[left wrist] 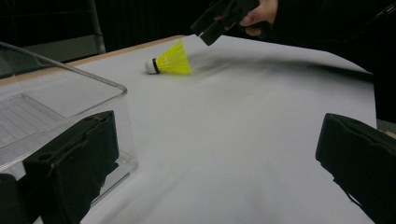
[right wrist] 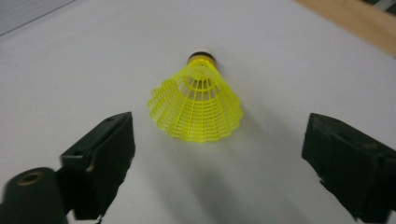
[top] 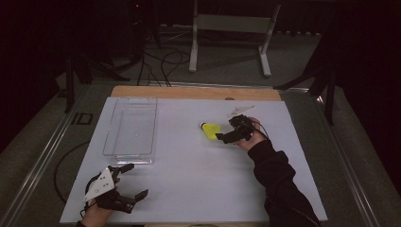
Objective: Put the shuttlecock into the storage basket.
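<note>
A yellow shuttlecock [top: 211, 130] lies on its side on the white table [top: 189, 179], right of centre. In the right gripper view its mesh skirt [right wrist: 198, 105] faces me and its dark-banded cork points away. My right gripper [right wrist: 219, 137] is open, its jaws standing either side of the skirt just short of it, touching nothing. The high view shows that right gripper [top: 226, 128] just right of the shuttlecock. My left gripper [top: 136, 179] is open and empty near the front left corner. Its own view shows the left gripper [left wrist: 215, 154] facing the shuttlecock [left wrist: 173, 60] and the right gripper [left wrist: 219, 21] farther off.
A clear plastic tray [top: 130, 130] stands empty at the left of the table, just beyond the left gripper, with its near corner [left wrist: 119, 91] close to the left jaw. A wooden edge [top: 196, 92] runs along the back. A white frame [top: 231, 28] and cables are on the floor behind.
</note>
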Demonstrator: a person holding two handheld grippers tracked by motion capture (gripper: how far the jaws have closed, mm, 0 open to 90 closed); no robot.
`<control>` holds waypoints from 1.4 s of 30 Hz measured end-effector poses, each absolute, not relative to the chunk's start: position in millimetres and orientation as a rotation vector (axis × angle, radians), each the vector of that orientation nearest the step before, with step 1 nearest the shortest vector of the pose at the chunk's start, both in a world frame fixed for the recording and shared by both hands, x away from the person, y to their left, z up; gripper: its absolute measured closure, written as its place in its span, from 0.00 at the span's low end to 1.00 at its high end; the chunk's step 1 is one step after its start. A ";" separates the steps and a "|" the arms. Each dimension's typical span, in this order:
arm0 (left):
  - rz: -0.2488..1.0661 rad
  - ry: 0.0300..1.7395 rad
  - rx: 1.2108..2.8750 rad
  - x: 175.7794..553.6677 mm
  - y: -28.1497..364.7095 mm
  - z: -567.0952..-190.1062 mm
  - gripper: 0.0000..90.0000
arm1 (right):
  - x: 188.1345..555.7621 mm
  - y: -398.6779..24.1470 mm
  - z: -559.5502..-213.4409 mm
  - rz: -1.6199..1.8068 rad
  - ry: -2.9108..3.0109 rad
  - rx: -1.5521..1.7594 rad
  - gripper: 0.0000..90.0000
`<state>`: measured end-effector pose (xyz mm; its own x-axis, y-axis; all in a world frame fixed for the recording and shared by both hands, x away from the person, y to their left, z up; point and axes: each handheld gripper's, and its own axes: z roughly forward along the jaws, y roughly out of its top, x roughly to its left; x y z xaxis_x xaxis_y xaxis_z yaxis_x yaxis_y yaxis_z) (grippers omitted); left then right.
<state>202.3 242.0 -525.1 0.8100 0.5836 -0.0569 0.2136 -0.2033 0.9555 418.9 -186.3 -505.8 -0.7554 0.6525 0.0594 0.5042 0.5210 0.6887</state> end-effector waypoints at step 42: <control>0.371 0.612 1.782 202.1 241.3 -525.7 0.00 | 454.1 -159.1 -533.8 0.884 2.685 1.006 0.74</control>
